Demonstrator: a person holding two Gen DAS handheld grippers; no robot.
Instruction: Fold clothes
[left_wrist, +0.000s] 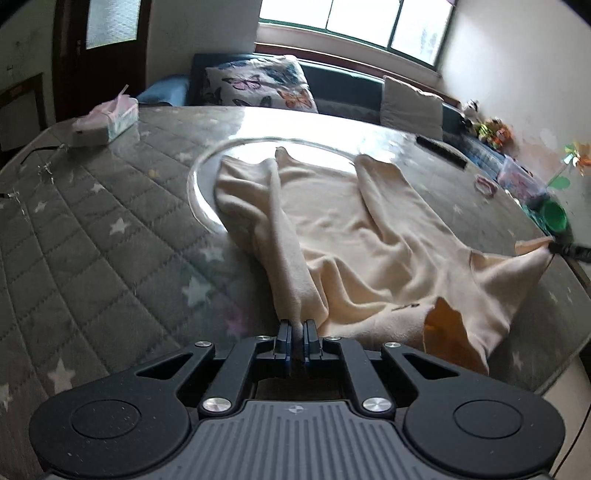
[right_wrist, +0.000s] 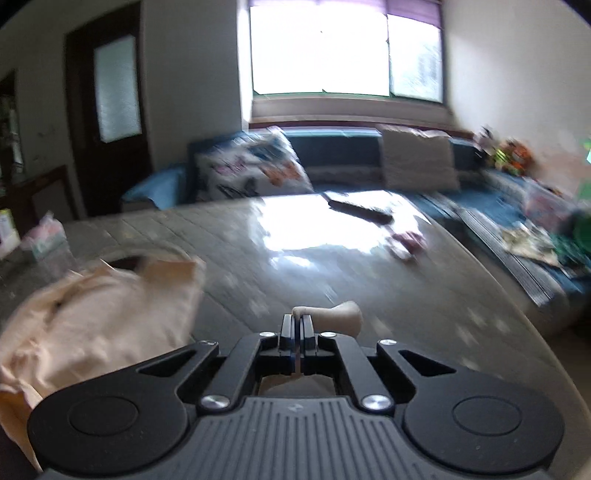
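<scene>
A cream garment (left_wrist: 354, 236) lies spread over the grey quilted star-patterned table top (left_wrist: 92, 240), partly across a round glass turntable (left_wrist: 201, 192). My left gripper (left_wrist: 297, 326) is shut on a long bunched strip of its cloth near the front edge. At the far right of the left wrist view, my right gripper (left_wrist: 557, 247) pinches a stretched corner of the same garment. In the blurred right wrist view, my right gripper (right_wrist: 297, 319) is shut on a small cream fold (right_wrist: 340, 315), and the bulk of the garment (right_wrist: 103, 317) lies to its left.
A tissue box (left_wrist: 107, 122) sits at the table's far left. A dark remote (left_wrist: 441, 151), a pink hair tie (left_wrist: 485, 184) and a green cup (left_wrist: 552, 216) lie toward the right edge. A blue sofa with a butterfly cushion (left_wrist: 258, 85) stands behind, below the window.
</scene>
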